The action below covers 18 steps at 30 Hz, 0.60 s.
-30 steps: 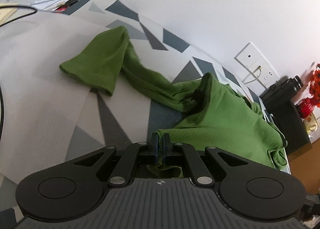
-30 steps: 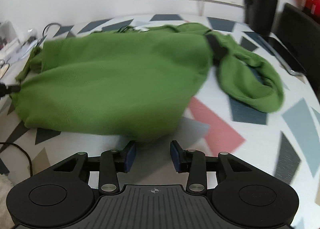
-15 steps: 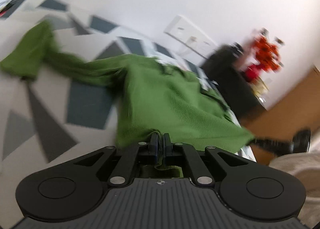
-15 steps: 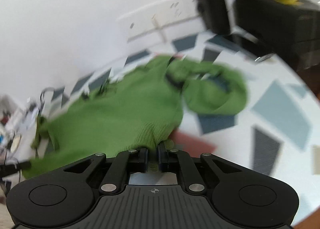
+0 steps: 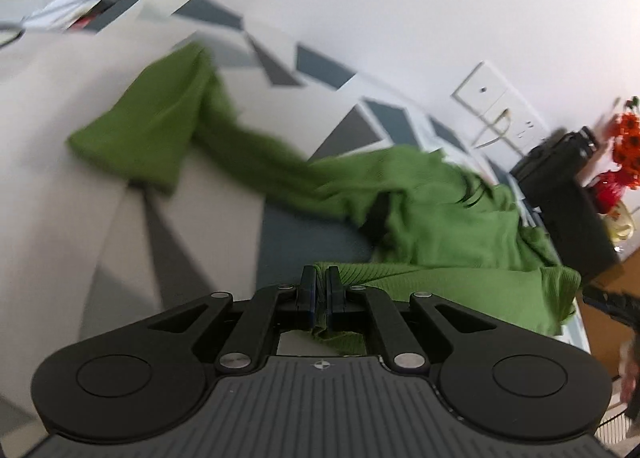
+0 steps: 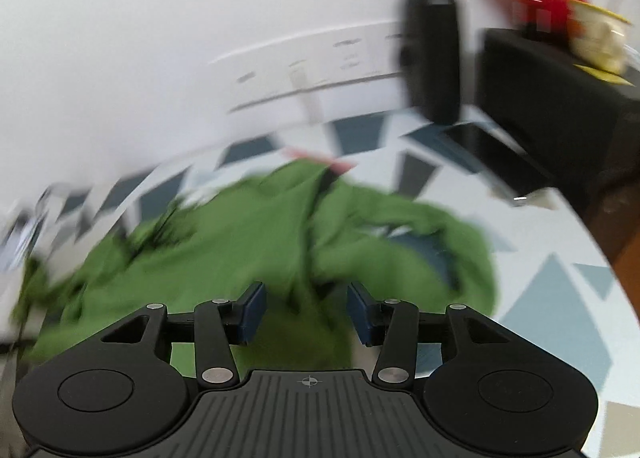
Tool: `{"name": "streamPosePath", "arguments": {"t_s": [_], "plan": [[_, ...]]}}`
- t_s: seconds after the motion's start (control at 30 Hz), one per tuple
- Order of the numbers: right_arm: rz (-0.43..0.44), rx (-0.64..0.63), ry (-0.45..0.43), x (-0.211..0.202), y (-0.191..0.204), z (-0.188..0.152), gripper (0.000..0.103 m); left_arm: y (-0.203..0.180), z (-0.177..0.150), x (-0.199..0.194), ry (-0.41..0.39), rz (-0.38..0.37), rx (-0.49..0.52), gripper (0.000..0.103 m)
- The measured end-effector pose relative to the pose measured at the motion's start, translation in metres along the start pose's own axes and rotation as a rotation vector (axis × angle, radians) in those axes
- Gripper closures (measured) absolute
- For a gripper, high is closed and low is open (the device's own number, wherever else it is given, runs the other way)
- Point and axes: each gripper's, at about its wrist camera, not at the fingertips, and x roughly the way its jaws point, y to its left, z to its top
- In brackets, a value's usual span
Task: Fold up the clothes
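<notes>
fold barely begun, sweater bunched

left wrist: left gripper (image 5: 319, 290) clamped on the ribbed hem of the green sweater (image 5: 448, 218). one sleeve (image 5: 160, 130) trails flat across the patterned table (image 5: 60, 178); body rumpled near the wall.

right wrist: right gripper (image 6: 306, 308) with jaws opening, cloth lying between them but not pressed. sweater heaped mid-table. no neat fold visible; nearly all the folding is left, i judge.

1 green garment (image 5: 440, 218), w/ 1 long sleeve (image 5: 160, 130) stretched to upper left of left wrist view. 2 grippers: left gripper (image 5: 320, 294), right gripper (image 6: 304, 312). 1 patterned tablecloth (image 5: 60, 198). 1 black bottle (image 6: 432, 42), upper right in right wrist view. 1 wall socket panel (image 5: 500, 114). 1 bunch red-orange flowers (image 5: 628, 138). 1 black box (image 6: 560, 98), right side. Cables at upper left: too blurred to count.
</notes>
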Motion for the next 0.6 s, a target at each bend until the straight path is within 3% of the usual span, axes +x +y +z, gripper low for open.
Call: {"name": "streamPosePath", "arguments": {"t_s": [0.13, 0.23, 0.33, 0.53, 0.6], "plan": [[-0.031, -0.193, 0.098, 0.008, 0.024, -0.037, 0.054, 0.002, -0.008, -0.001, -0.005, -0.012, -0.026, 0.098], [-0.087, -0.167, 0.115, 0.016, 0.019, -0.047, 0.054, 0.004, -0.006, 0.0, 0.0, -0.017, -0.037, 0.098], [-0.126, -0.103, 0.05, 0.015, 0.01, -0.041, 0.054, 0.003, -0.006, 0.001, 0.005, -0.013, -0.02, 0.098], [-0.056, -0.068, -0.019, 0.022, 0.005, -0.024, 0.054, 0.003, -0.006, 0.001, 0.006, -0.014, -0.024, 0.098], [-0.038, -0.079, -0.001, 0.029, 0.009, -0.023, 0.067, 0.002, -0.005, 0.001, 0.012, -0.011, -0.013, 0.098]]}}
